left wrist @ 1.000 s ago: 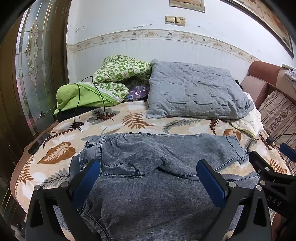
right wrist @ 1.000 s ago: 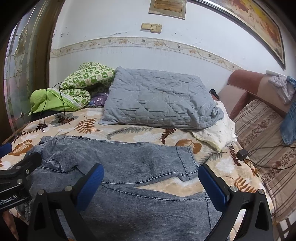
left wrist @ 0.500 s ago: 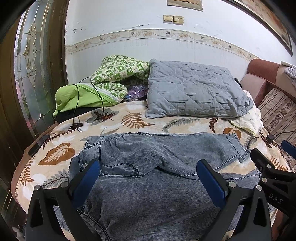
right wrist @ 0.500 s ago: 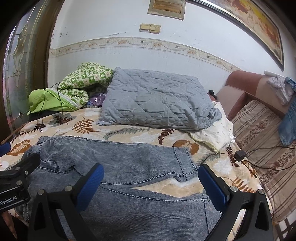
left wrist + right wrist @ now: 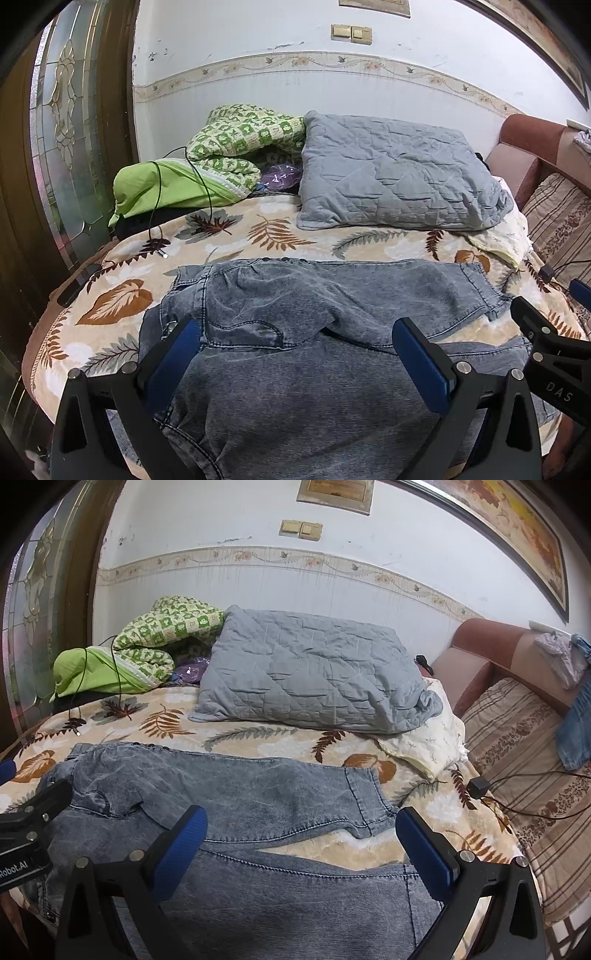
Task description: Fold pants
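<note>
Left claw (image 5: 295, 345) spread wide, blue pads (image 5: 421, 363) far apart, nothing between them; it hangs above the pants (image 5: 295, 369), contact with the fabric can't be told. Right claw (image 5: 301, 834) also wide apart, empty, above the pant legs; its pads (image 5: 424, 849) show no cloth pinched.

Pants: grey-blue washed denim, lying flat across the near part of the bed (image 5: 122, 295), on the leaf-print blanket. Waistband at 9 o'clock in the left wrist view, legs run toward 3 o'clock. In the right wrist view the two legs are split: far leg (image 5: 258, 797) ends in a cuff near frame centre, near leg (image 5: 295, 893) lies under the claw, a strip of blanket showing between them. Fabric rumpled around the crotch and pocket area.

Right claw body visible at 4 o'clock in the left wrist view (image 5: 546, 343); left claw body at 9 o'clock in the right wrist view (image 5: 29, 823).

Behind the pants at 12 o'clock: grey quilted pillow (image 5: 314, 679). At 10 o'clock: green checked quilt (image 5: 240, 147) bunched up, lime-green cloth (image 5: 159, 188) beside it with a black cable (image 5: 207, 199) draped over it. At 3 o'clock: striped sofa cushion (image 5: 524, 746), small black charger (image 5: 478, 786) with cord on the bed edge. Wall switches (image 5: 301, 530) above.
</note>
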`<state>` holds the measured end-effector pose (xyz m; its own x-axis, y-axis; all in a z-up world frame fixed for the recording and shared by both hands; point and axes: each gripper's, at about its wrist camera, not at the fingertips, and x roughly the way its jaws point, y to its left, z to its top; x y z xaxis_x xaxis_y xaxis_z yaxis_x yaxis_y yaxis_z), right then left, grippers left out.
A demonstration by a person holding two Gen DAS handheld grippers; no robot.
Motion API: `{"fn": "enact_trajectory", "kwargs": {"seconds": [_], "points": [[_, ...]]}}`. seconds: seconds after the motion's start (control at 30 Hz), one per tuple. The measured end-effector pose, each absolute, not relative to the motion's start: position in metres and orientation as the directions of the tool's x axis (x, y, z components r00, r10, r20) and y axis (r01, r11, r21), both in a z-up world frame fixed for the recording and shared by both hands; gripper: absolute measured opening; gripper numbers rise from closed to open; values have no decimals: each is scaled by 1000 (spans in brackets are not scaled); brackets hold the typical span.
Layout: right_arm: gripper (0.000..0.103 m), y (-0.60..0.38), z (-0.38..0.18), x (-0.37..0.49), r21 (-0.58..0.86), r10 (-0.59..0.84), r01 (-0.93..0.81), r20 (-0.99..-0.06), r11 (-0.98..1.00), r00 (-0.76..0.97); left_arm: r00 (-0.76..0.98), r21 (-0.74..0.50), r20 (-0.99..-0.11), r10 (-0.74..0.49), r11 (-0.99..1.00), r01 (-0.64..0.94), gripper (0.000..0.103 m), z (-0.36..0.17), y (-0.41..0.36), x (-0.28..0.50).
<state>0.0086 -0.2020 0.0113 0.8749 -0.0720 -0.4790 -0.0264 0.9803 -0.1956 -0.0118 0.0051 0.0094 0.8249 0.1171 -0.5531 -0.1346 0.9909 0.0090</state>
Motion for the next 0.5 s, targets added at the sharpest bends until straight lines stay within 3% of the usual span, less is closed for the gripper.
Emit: {"fn": "enact_trajectory", "kwargs": {"seconds": [0.5], "points": [[103,-184,0,15,-228,-69,-55,-501,972,863,830,53,-530,174,984,-172,103,5,19,-12]]}}
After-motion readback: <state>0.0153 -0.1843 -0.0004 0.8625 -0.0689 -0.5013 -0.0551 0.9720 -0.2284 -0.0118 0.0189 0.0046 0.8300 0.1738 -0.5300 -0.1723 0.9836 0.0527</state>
